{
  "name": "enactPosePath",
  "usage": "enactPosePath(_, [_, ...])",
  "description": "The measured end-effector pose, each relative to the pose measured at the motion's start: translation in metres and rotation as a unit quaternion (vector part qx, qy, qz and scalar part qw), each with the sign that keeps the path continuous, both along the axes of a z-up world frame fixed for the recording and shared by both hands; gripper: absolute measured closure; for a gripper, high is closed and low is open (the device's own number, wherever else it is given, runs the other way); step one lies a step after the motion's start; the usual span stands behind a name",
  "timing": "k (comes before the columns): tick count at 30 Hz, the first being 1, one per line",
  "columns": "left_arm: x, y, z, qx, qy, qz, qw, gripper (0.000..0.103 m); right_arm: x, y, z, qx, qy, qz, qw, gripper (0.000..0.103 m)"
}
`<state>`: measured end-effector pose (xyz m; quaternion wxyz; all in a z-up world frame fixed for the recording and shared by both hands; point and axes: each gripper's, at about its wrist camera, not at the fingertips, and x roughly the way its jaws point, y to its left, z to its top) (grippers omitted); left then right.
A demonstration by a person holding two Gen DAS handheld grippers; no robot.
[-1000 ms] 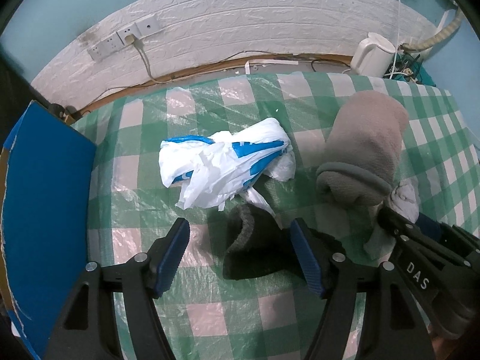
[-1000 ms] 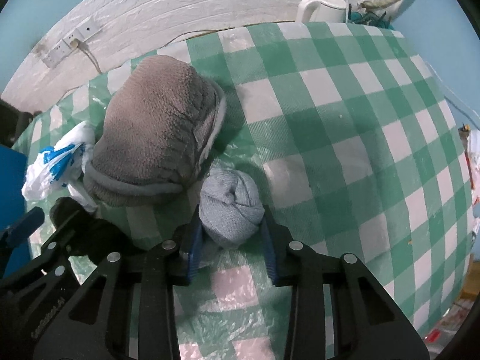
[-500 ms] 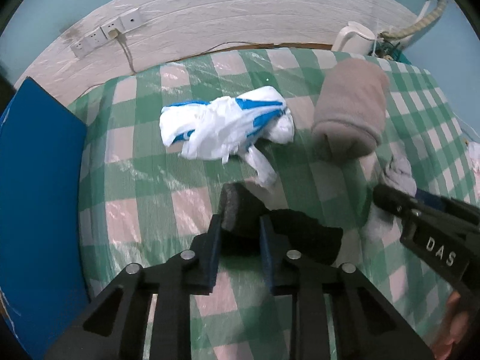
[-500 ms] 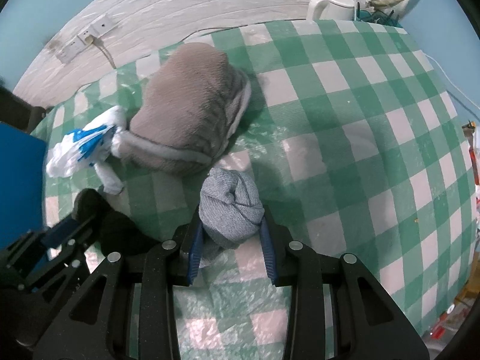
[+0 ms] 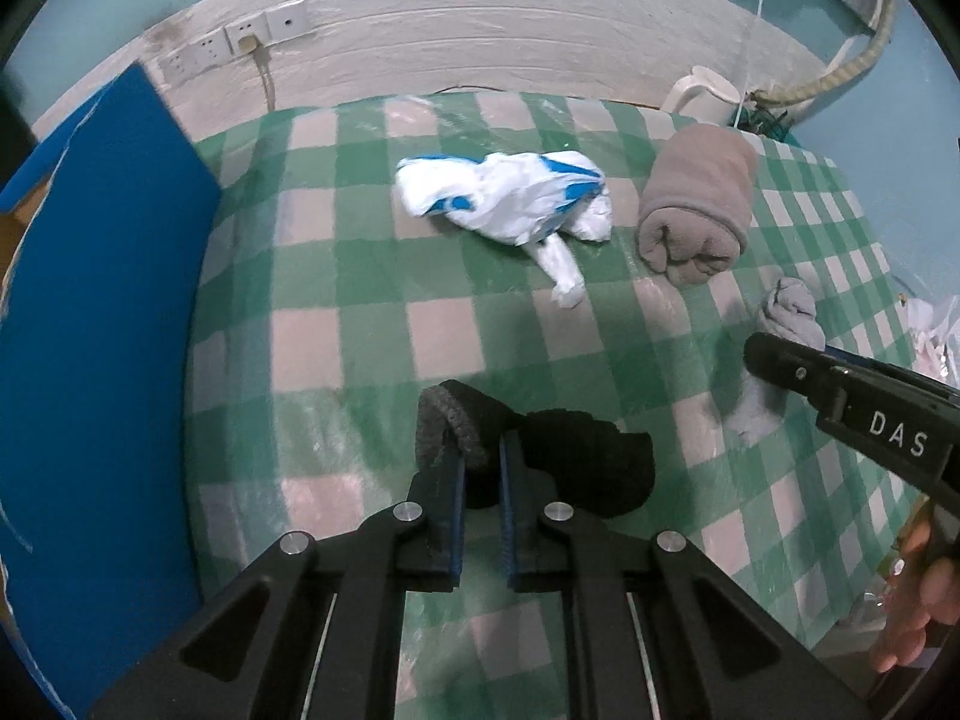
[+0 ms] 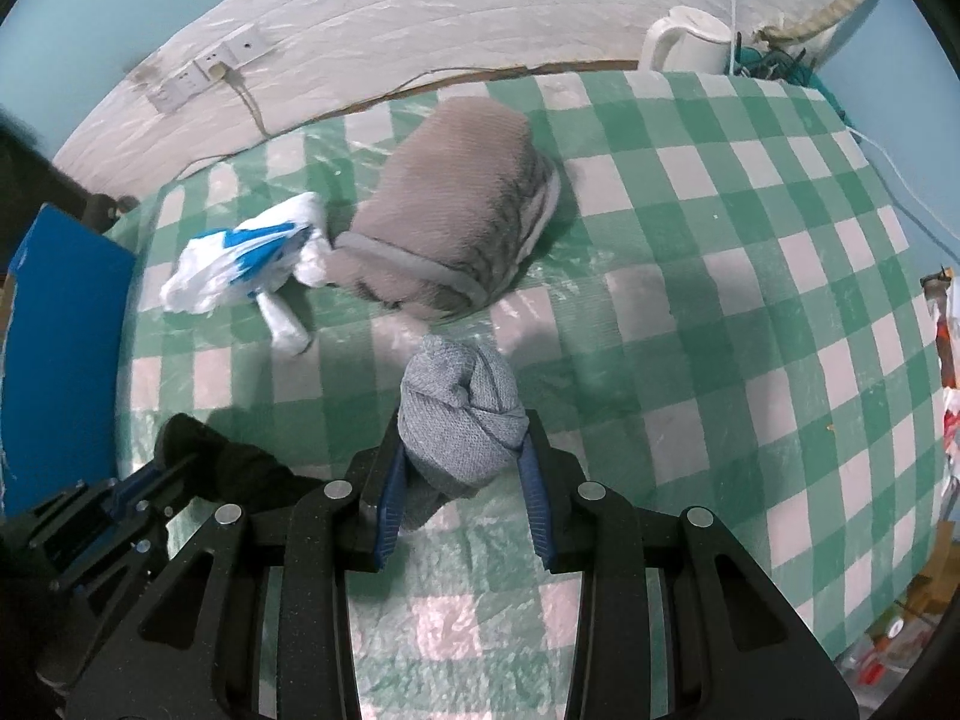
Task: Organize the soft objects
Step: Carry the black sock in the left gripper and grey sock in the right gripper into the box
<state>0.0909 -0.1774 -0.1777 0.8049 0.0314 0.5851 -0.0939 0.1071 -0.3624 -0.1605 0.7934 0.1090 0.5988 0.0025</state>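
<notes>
My left gripper [image 5: 480, 456] is shut on a black sock [image 5: 576, 468], pinching its cuff just above the checked tablecloth [image 5: 336, 336]. The rest of the sock trails to the right. My right gripper [image 6: 462, 450] is shut on a rolled light-blue sock [image 6: 459, 414], lifted a little off the cloth. In the left wrist view that blue sock [image 5: 789, 315] shows at the right gripper's tip. A rolled grey fleece blanket [image 6: 456, 228] and a crumpled white-and-blue plastic bag [image 6: 246, 267] lie farther back on the table.
A blue board [image 5: 90, 360] stands along the table's left side. A white kettle [image 6: 684, 39] and cables sit at the far right corner by the wall. Wall sockets [image 5: 234, 51] are behind the table. A person's hand [image 5: 918, 606] holds the right gripper.
The left gripper closed from wide open onto the black sock's cuff and drew back with it. The right gripper, still holding the blue sock, lifted and pulled back from the grey blanket.
</notes>
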Motion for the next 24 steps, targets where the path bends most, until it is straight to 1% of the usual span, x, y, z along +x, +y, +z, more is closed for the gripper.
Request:
enactPosePath(3, [-0.002, 0.008, 0.001, -0.007, 0.0, 0.006, 1.0, 0.094, 0.001, 0.005, 0.004, 0.001, -0.004, 0.003, 1.0, 0.07])
enactPosePath(8, [-0.01, 0.017, 0.006, -0.005, -0.015, 0.01, 0.9998, 0.094, -0.007, 0.013, 0.016, 0.003, -0.017, 0.011, 1.0, 0.07])
enactPosePath(14, [-0.018, 0.02, 0.019, -0.004, -0.038, 0.004, 0.9993, 0.094, -0.016, 0.024, 0.029, -0.007, -0.028, 0.028, 0.999, 0.07])
enactPosePath(24, [-0.024, 0.025, 0.047, -0.009, -0.079, -0.004, 0.9968, 0.094, -0.022, 0.034, 0.046, 0.0, -0.041, 0.036, 0.999, 0.07])
